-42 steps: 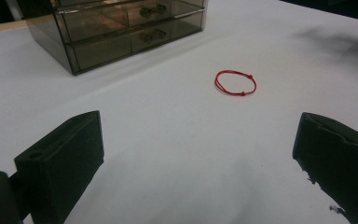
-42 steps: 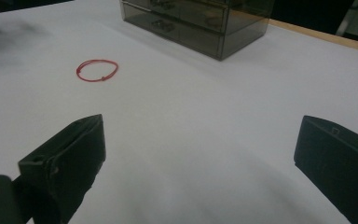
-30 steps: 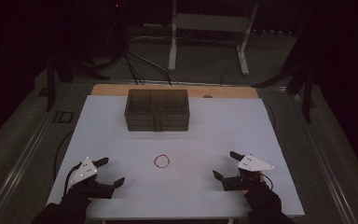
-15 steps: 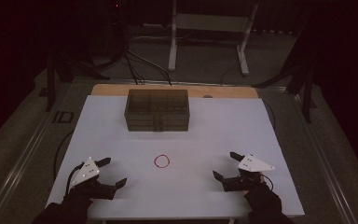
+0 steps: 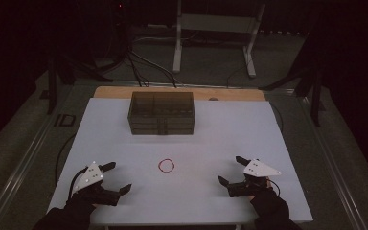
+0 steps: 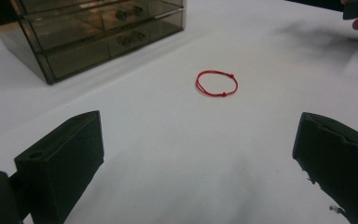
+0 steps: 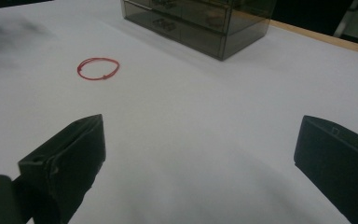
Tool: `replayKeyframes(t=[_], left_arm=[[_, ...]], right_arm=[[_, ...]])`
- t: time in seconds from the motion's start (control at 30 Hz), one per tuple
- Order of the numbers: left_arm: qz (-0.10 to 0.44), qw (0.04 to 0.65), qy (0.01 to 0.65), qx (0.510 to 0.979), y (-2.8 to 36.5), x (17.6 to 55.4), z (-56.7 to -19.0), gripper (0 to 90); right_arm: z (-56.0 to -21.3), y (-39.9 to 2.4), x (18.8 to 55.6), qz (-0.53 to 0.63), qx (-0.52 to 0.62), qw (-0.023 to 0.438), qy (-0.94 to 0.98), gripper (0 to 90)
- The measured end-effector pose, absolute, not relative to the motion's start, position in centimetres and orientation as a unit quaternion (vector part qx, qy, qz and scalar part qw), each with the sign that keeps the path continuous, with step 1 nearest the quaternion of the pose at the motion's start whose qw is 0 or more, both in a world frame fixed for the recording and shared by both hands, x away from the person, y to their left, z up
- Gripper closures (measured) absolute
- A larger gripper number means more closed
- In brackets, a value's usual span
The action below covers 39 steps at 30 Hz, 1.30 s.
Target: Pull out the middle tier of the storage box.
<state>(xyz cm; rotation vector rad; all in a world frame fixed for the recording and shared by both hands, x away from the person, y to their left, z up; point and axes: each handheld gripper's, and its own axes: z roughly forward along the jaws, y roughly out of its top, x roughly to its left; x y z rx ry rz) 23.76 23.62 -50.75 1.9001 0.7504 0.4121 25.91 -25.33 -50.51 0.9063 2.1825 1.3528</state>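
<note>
A white table (image 5: 124, 143) carries a red string loop (image 5: 166, 166) and a smoky drawer box (image 5: 161, 113).

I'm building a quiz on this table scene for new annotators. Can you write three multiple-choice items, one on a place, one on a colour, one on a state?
1. Where does the cord loop lie?
A. On the white table, between the two grippers and nearer the person than the drawer box
B. Inside a drawer
C. On top of the box

2. What colour is the loop?
A. Blue
B. Red
C. Yellow

3. How do the left gripper and right gripper stand?
A. Both shut on the loop
B. Left shut, right open
C. Both open, holding nothing

Answers:
1 A, the high view shows it flat on the sheet, in front of the smoky drawer box.
2 B, it reads red in each view.
3 C, each gripper view shows its jaws wide apart with bare table between them.
</note>
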Motion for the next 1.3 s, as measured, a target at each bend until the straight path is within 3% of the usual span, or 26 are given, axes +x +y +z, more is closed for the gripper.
replayKeyframes(t=[0.67, 1.3], left_arm=[[0.172, 0.507, 0.288, 0.794, 22.6, 25.1, -49.2, 3.5], [0.208, 0.473, 0.237, 0.823, 19.4, 27.7, -47.2, 3.5]], right_arm=[[-50.4, -25.1, 25.7, 0.487, 0.324, 0.219, 0.781, 2.3], [-50.5, -25.0, 25.8, 0.484, 0.318, 0.217, 0.786, 2.3]])
